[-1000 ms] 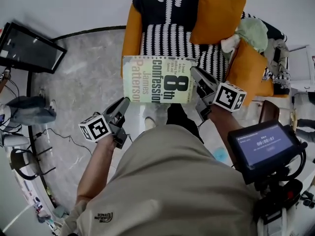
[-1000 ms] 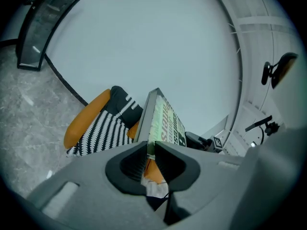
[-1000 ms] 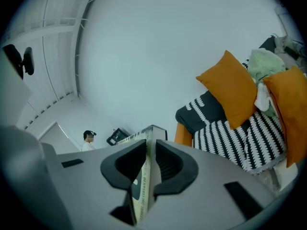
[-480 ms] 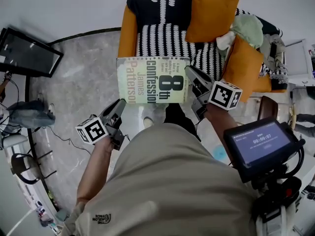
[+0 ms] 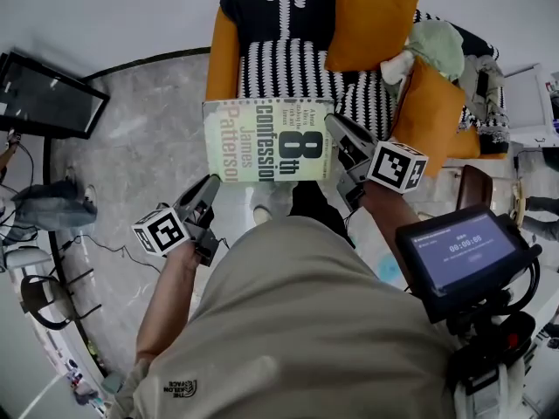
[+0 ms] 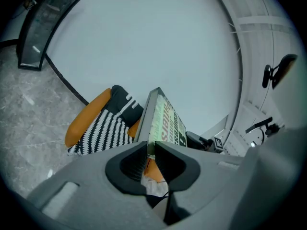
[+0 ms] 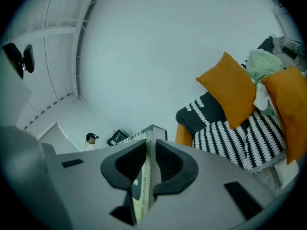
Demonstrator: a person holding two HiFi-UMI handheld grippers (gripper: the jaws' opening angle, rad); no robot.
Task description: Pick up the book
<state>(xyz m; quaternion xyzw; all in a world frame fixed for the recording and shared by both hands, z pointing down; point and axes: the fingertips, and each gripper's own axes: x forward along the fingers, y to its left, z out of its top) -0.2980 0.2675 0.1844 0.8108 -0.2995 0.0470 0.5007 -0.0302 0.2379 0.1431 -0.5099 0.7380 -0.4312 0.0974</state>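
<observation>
Book state: airborne. Nothing carries it; it rests on no counter, seat or floor, only between the two claws.

Nearest the body: left gripper [image 5: 211,187], low and to the left, pointing up and forward. Its own view shows the jaws [image 6: 149,150] clenched on the near-left corner of the book [image 6: 165,123], a thin bite with only the corner between the pads.

Next out: the book [image 5: 266,140] lies roughly flat, cover up, with its long axis running left to right across the person's front. From the left claw, the book's bulk extends away and to the right.

Slightly farther: right gripper [image 5: 336,131] comes in from the right and takes the short right-hand edge. In its own view, the jaws [image 7: 149,159] are closed on the book [image 7: 142,186], which passes edge-on between the pads, a deeper bite than on the left.

Key relation: one claw at each end of the long axis, left at a corner, right at mid-edge. Neither hand is clearly the nearer one; both are already on it.

Judgement: the pick-up looks essentially achieved. Any further carry calls for both hands to travel together, keeping their spacing along that axis. The shallow left corner hold is the likelier one to slip or twist.

Beyond and below: striped sofa [image 5: 279,55] with an orange cushion [image 5: 371,20], well clear of the book; grey floor [image 5: 148,138] on the left.
</observation>
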